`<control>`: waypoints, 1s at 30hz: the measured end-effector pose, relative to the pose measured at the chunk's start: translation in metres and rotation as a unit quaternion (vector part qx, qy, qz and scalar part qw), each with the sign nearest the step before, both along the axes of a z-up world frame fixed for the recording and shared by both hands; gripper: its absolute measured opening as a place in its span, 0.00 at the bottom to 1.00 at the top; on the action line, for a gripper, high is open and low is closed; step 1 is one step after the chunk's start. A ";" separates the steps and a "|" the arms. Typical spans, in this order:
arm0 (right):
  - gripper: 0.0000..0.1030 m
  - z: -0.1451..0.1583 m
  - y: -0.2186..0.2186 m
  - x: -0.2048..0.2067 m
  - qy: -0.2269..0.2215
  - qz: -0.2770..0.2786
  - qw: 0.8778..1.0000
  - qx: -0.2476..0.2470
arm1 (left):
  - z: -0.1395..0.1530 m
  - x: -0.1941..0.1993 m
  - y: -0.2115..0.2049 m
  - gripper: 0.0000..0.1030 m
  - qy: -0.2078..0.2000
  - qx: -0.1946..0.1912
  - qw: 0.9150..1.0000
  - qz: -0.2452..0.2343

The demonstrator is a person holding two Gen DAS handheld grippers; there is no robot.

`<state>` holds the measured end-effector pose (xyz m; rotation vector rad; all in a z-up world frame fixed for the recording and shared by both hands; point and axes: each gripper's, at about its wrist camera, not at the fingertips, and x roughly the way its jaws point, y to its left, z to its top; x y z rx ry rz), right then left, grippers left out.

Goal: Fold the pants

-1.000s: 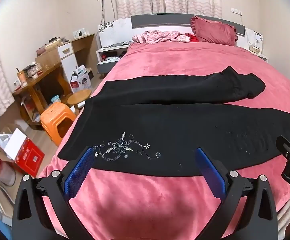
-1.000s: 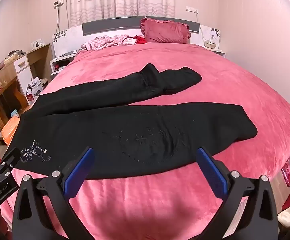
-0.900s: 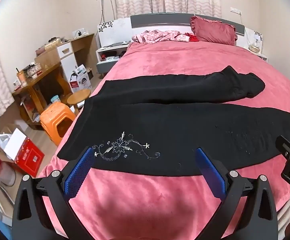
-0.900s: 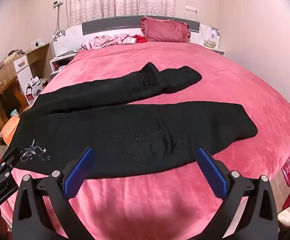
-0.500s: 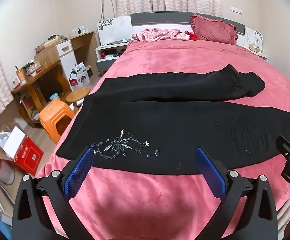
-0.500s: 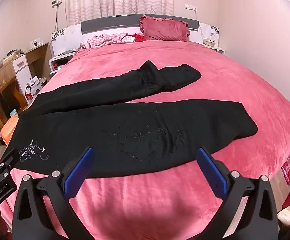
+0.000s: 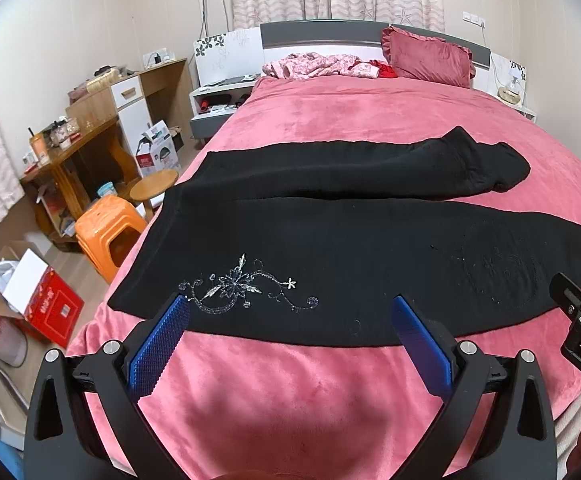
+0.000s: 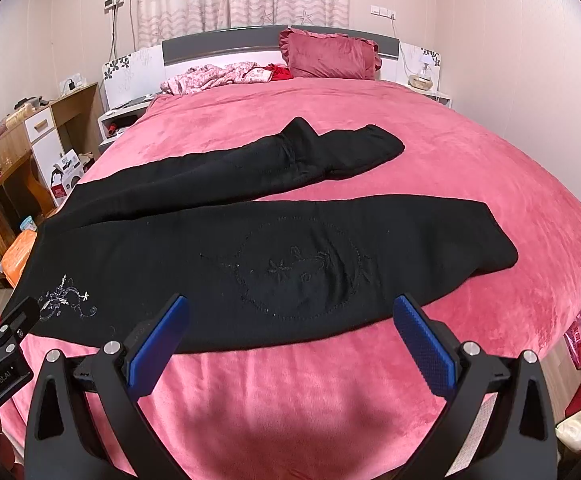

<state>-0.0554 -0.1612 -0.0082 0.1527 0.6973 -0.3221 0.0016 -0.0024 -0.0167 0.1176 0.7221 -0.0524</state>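
Black pants (image 7: 330, 248) (image 8: 218, 248) lie spread flat across the pink bed, waist at the left, both legs running right. Silver floral embroidery (image 7: 242, 288) marks the near hip. The far leg (image 8: 290, 160) is bunched at its cuff. My left gripper (image 7: 290, 308) hovers open over the near hem by the embroidery, nothing between its blue pads. My right gripper (image 8: 290, 308) hangs open above the near leg's knee stitching, holding nothing. Each gripper's body shows at the edge of the other's view.
The pink bed cover (image 7: 370, 120) stretches to a headboard with a red pillow (image 7: 430, 58) and crumpled pink clothes (image 7: 314, 64). Left of the bed stand an orange stool (image 7: 106, 232), a round wooden stool (image 7: 154, 180), a desk (image 7: 70, 148) and a red box (image 7: 46, 304).
Both grippers have tipped slightly down and forward toward the pants' near edge. The pants lie as before; both grippers stay open.
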 end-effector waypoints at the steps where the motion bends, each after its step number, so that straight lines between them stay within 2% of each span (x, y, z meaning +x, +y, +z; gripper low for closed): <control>1: 0.98 0.000 0.000 0.000 0.000 0.000 1.000 0.000 | -0.001 0.000 0.000 0.97 0.000 0.000 1.000 0.000; 5: 0.98 0.000 0.000 0.000 0.001 -0.001 1.000 0.001 | -0.007 -0.002 -0.002 0.97 0.001 0.000 1.000 0.000; 7: 0.98 -0.001 0.000 0.000 0.001 0.000 1.000 0.001 | 0.004 0.001 0.001 0.97 0.000 0.001 1.000 0.001; 30: 0.98 -0.008 0.003 0.002 0.011 0.004 1.000 0.006 | -0.005 0.000 0.001 0.97 0.012 -0.003 1.000 -0.002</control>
